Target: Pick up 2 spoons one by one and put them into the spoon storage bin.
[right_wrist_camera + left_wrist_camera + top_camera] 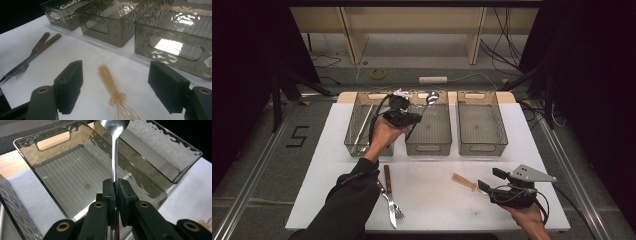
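Note:
My left gripper (406, 117) is shut on the handle of a metal spoon (428, 101) and holds it above the middle smoky plastic bin (428, 142). In the left gripper view the pads (109, 188) pinch the thin handle, and the spoon (114, 152) points up and away over the bin's ribbed floor (62, 180). My right gripper (486, 186) hovers open low over the white mat near the front right. A translucent amber plastic spoon (108, 78) lies on the mat between its wide-apart jaws, untouched, and my right gripper (119, 83) stands above it.
Three bins stand in a row at the back of the mat; the left bin (353, 140) holds a few long metal pieces, and the right bin (481, 146) has a bare floor. A wooden-handled knife and fork (390, 197) lie crossed near the front.

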